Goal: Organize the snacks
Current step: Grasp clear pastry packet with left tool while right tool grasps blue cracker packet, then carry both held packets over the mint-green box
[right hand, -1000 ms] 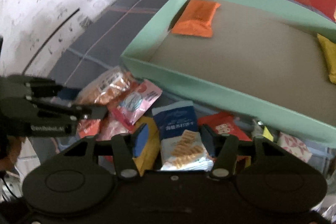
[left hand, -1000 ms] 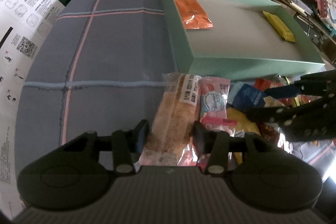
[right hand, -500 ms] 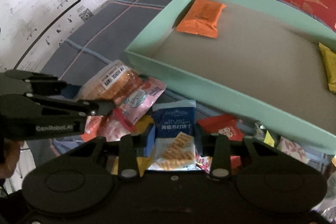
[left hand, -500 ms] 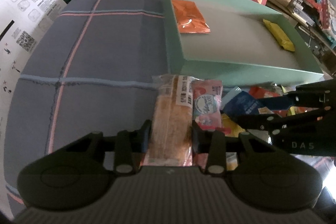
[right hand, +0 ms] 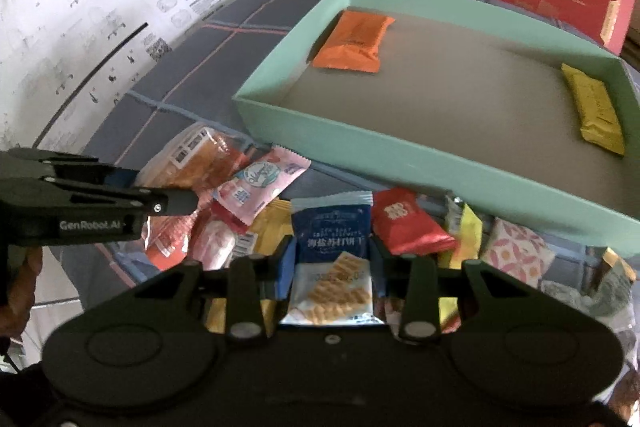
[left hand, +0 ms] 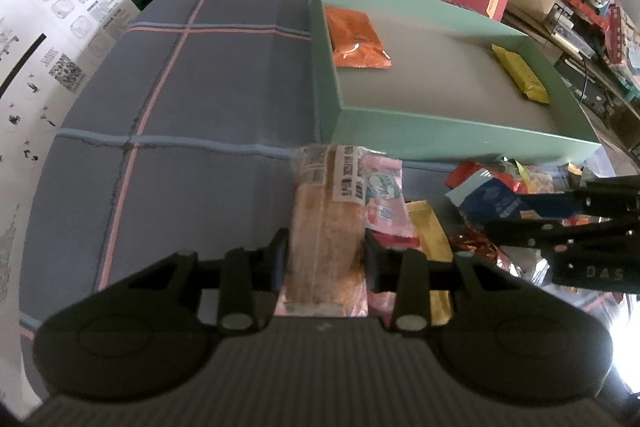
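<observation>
Left claw (left hand: 325, 259) clamps long clear-wrapped pastry (left hand: 326, 227), just before teal box (left hand: 440, 141) front wall. Right claw (right hand: 332, 257) pinches blue cracker packet (right hand: 330, 231) at lower half. Both look light, crinkly, slick film, contents crushable; mid-body grip seems best, gentle squeeze.

Ahead of the black left hand-held gripper (left hand: 324, 259): grey-blue counter cloth (left hand: 208, 99) checked with pink and blue lines, mint-green cardboard box (left hand: 452, 137), glossy orange packet (left hand: 356, 39), yellow packet (left hand: 520, 77).
</observation>
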The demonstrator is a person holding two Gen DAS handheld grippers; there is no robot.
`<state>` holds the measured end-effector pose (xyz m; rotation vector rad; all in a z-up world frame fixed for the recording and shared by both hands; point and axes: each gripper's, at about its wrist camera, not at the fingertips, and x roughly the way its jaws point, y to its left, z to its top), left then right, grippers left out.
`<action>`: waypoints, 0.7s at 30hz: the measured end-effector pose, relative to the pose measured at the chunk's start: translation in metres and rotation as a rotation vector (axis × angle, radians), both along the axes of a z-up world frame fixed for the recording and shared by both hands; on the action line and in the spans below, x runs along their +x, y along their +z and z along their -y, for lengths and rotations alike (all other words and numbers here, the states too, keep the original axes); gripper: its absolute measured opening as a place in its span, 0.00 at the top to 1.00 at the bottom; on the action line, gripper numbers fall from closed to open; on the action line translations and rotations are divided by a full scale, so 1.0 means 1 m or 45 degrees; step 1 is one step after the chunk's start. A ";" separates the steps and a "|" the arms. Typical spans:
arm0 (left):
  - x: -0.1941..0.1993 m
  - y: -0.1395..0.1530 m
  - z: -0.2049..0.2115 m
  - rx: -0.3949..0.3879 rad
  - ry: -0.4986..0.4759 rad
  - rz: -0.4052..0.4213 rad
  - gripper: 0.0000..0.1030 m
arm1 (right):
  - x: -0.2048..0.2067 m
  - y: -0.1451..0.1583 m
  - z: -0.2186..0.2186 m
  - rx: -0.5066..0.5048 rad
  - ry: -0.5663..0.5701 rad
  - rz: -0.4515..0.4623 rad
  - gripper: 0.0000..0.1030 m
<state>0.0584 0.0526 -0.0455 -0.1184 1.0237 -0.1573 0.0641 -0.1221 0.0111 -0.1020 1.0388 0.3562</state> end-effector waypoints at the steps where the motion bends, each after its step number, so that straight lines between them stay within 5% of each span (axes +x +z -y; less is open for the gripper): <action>1: -0.002 0.002 0.001 0.003 0.000 0.004 0.65 | -0.002 0.001 0.002 0.007 -0.004 0.006 0.63; 21: -0.027 0.039 0.017 0.012 -0.034 0.090 0.66 | -0.037 0.021 0.036 0.122 -0.119 0.086 0.63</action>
